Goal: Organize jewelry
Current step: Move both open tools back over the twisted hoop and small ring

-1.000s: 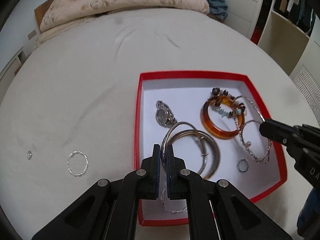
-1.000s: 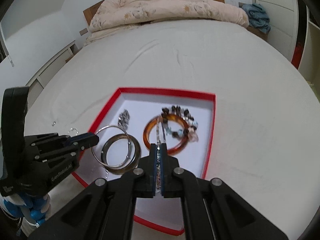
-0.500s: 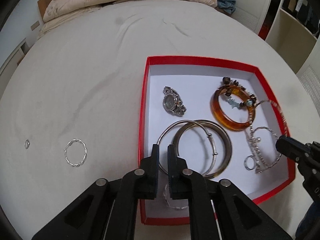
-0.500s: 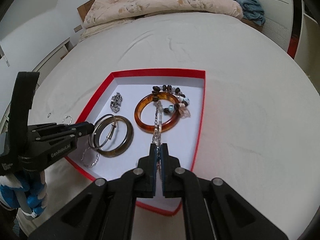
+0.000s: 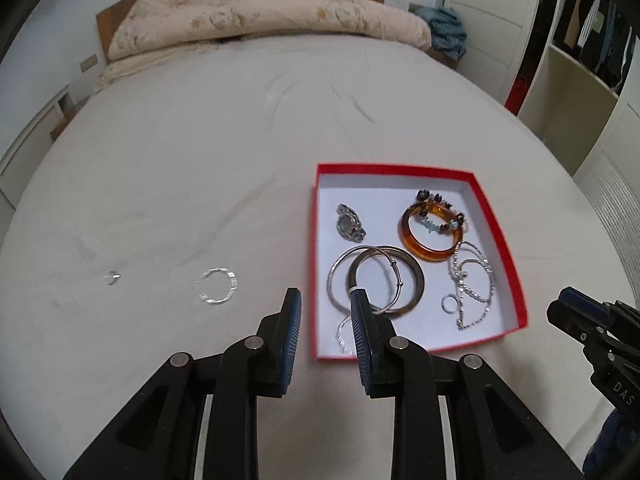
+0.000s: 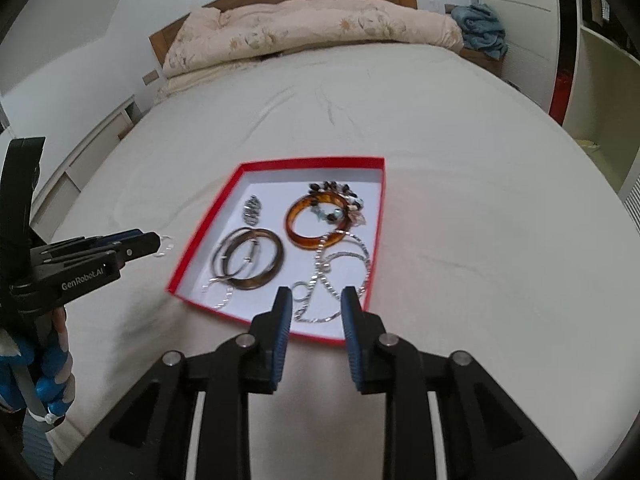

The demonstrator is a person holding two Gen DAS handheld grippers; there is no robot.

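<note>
Both grippers empty, jaws standing well apart. Left gripper (image 5: 324,312) hovering above the bed (image 5: 200,160) at the near left corner of the red box (image 5: 502,236); right gripper (image 6: 314,306) hanging over the box's near right edge, just above the silver chain (image 6: 340,264).

Inside the box: small watch (image 5: 350,227) at far left, amber bangle (image 5: 432,236) with a beaded bracelet (image 5: 440,204) across it at far right, two metal bangles (image 5: 376,280) overlapping in the middle, chain and a small ring (image 5: 449,303) at near right, a twisted silver loop (image 6: 218,294) at the near left corner. Still loose on the sheet, well left of the box: twisted bangle (image 5: 216,286) and, farther left, a tiny ring (image 5: 114,277).

Likely trouble ahead:
- Thin bangle flat on soft bedding — pads may press it into the sheet or pinch cloth along with it.
- Tiny ring hard to catch between wide pads; may flick away across the bed.
- Right jaws closing where they are could snag the chain and drag it out.
- Light box sliding or tipping if a finger clips its low rim.

Left gripper aimed forward and slightly down, tips level with the box's near edge. Right gripper likewise angled down over the rim.
</note>
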